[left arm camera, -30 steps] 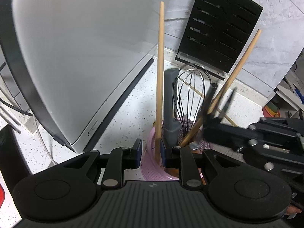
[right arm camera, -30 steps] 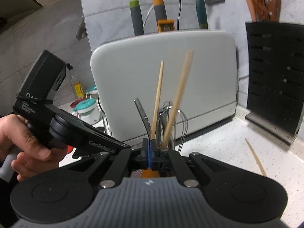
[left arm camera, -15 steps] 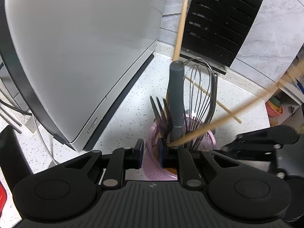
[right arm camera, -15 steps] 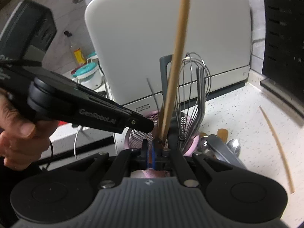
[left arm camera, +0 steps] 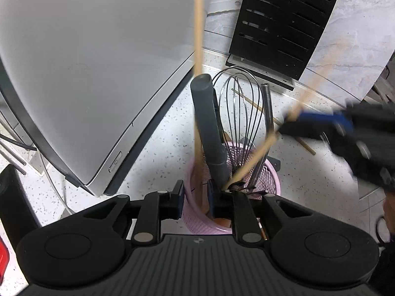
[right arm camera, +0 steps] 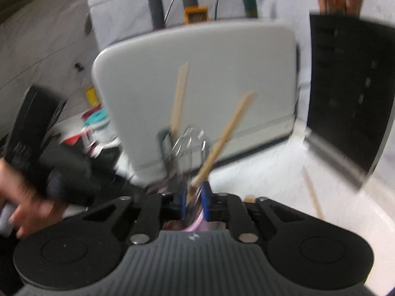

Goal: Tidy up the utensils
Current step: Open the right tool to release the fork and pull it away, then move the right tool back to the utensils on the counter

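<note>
**Chopsticks in the pink holder, right side blurred**

The pink mesh holder (left arm camera: pixel 269 180) stands on the speckled counter (left arm camera: pixel 158 148) beside a large white appliance (left arm camera: pixel 98 56). In it stand a whisk (left arm camera: pixel 243 106), a grey handle (left arm camera: pixel 207 123) and two wooden chopsticks; the upright one (left arm camera: pixel 198 49) runs out of the top edge. The left gripper (left arm camera: pixel 196 197) clamps the holder's near rim, which hides its base. The right gripper (right arm camera: pixel 193 198), badly smeared, has just been parting its jaws around the leaning chopstick (right arm camera: pixel 222 138); whether its pads touch it is unclear. A third chopstick (right arm camera: pixel 312 192) lies on the counter.
</note>
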Demonstrator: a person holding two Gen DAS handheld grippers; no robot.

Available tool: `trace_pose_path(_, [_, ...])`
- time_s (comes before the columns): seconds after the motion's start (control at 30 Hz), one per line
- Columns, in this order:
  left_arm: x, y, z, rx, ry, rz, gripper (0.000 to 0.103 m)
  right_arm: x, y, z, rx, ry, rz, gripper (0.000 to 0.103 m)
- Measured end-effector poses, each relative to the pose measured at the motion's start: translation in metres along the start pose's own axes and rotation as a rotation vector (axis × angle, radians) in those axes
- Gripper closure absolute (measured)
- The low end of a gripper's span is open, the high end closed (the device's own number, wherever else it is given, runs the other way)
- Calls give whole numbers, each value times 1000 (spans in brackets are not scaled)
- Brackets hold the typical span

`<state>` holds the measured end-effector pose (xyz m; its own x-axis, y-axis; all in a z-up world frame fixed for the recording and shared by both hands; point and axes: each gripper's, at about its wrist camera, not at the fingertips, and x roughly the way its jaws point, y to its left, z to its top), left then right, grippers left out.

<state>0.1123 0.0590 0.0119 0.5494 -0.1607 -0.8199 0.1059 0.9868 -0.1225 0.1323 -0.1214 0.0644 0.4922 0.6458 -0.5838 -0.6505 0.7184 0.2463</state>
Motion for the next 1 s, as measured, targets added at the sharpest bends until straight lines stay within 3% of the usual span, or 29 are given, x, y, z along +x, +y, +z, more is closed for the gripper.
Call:
trace_pose_path(0.07, [0,-2,0,2,0,1,81,9,4,6,-30,-39,-34,95])
trace_pose_path(0.27, [2,-5,-3,16,11,0,81,28,18,13,-53,-112,59,99])
trace_pose_path(0.4, [2,-3,-2,15,12,-3,81,41,23,18,-68,-22,37,94])
trace_pose_path(0.67, [0,0,-2,5,9,-7,81,2,1,18,-42,-10,107,82])
trace_pose_path(0.87, [2,-2,-2,8,13,-4,81,-21,-26,13,-7,-19,69,80])
trace_pose_path(1.0, [3,0,-3,7,12,-2,81,-30,-41,8,-18,-5,139,81])
